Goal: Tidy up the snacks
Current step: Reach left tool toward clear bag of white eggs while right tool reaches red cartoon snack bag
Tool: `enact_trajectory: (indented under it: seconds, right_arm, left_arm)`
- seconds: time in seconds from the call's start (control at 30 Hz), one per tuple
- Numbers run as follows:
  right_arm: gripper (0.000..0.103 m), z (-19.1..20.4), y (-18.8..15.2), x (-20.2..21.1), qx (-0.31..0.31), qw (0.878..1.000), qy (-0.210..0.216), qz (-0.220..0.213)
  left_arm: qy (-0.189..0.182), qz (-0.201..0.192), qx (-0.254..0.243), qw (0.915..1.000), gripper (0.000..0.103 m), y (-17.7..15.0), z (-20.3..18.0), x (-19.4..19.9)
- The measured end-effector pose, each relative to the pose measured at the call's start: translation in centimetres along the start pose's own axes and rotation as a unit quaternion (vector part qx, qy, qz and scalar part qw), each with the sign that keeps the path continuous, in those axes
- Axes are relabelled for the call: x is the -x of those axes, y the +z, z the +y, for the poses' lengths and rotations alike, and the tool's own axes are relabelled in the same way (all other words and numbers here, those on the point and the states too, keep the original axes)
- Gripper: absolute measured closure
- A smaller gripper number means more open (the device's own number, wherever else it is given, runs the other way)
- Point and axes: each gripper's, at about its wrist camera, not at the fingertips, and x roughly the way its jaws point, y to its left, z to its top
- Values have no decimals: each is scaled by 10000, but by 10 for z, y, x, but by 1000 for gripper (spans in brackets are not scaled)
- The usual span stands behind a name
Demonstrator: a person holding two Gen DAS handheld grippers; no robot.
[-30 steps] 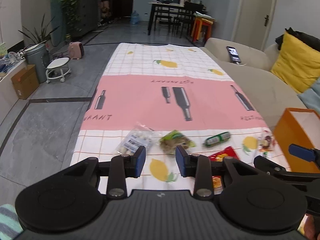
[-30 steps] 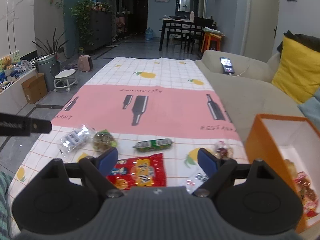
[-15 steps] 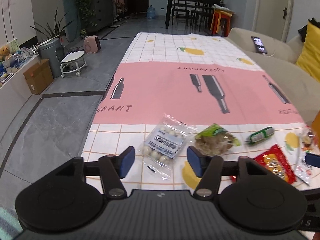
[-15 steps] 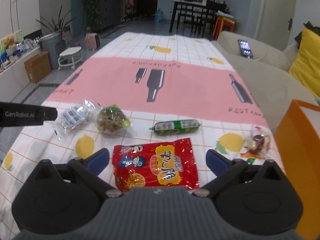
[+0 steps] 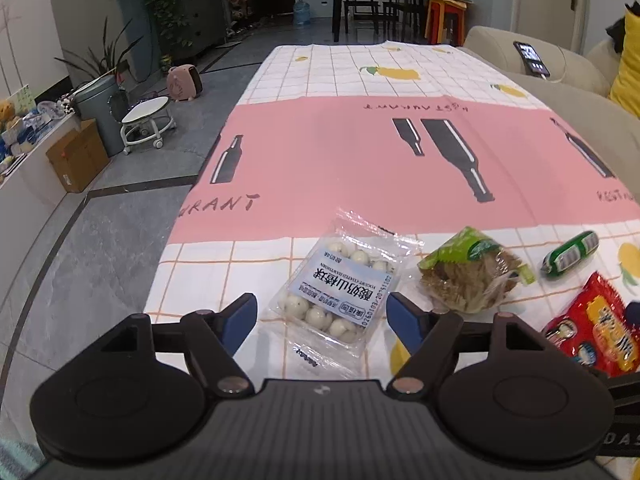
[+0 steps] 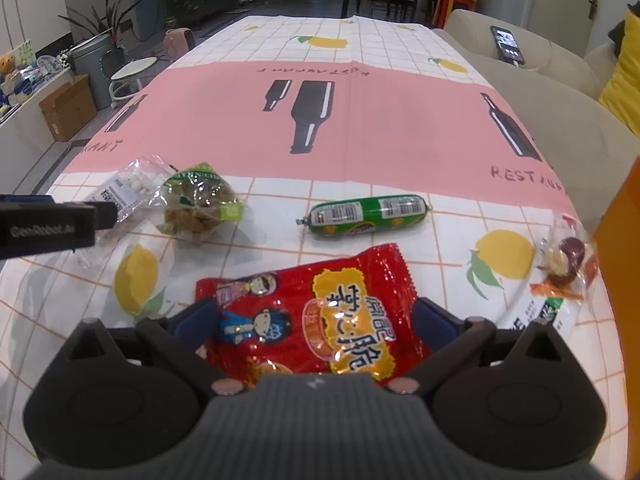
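Observation:
A clear pack of white yoghurt balls (image 5: 340,284) lies flat on the tablecloth (image 5: 360,168) between the fingers of my left gripper (image 5: 322,314). Its jaws are opening and the blue pads stand clear of the pack on both sides. In the right wrist view a red crisp packet (image 6: 320,312) lies between the wide-open fingers of my right gripper (image 6: 314,318), untouched. Beyond it are a green sausage (image 6: 364,214) and a green-topped bag of brown snack (image 6: 200,200). A small clear pack with a red date (image 6: 568,264) lies at the right.
An orange box (image 6: 624,240) stands at the table's right edge, by a beige sofa (image 6: 540,92) with a phone (image 6: 508,46). The table's left edge drops to the grey floor (image 5: 100,240). One finger of the left gripper (image 6: 48,224) crosses the left of the right wrist view.
Both grippers have come down and forward over the snacks and spread their jaws wider. The ball pack now sits between the left fingers and the red packet between the right.

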Motion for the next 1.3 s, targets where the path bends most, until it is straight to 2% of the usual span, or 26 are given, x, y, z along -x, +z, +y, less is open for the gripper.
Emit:
enact_trajectory:
  seconds: [0.27,0.33,0.5,0.67,0.73,0.83,0.97,1.03,1.1,1.17,1.23,1.3]
  right_arm:
    - [4,4,4,-4,252,9996,121,-84]
    - [4,5,6,2,265,9995,-31,-186]
    - [4,-4,6,21,-378,9988,-237,-215]
    - [4,-9,0,11,-941,9947,-176,369]
    - [3,-9,-2,9,-1014,9941,-151,358]
    - [4,-5,1,6,-836,9960,-68,310]
    - [4,-4,6,5,-665,9974,13,290]
    - [4,-7,7,7,-732,9970,-64,262]
    - [4,-12,6,12,-950,9951,-164,230]
    - [4,-16,5,17,-1316,9904,-311,277]
    - [4,-20,4,20,-1747,9833,-371,340]
    - [4,-26,1,21,-2229,9726,-457,473]
  left_arm:
    - [-52,-105,-154,9998,13,-1,-2,-14]
    - [-96,-158,-229,9996,13,0,-2,-16]
    - [-131,-202,-530,9983,9,4,-4,-24]
    - [-184,-155,-791,9966,6,6,-6,-33]
    - [-246,-27,-791,9966,7,7,-6,-31]
    - [-463,218,-613,9968,7,8,-6,-23]
    - [-945,459,-352,9938,10,6,-6,-11]
    - [-830,474,-240,9951,11,6,-5,-9]
    - [-678,417,-30,9968,10,10,-2,-9]
    - [-682,489,363,9958,9,16,4,-12]
    - [-782,596,713,9926,9,22,10,-16]
    - [-756,653,862,9913,9,28,13,-19]
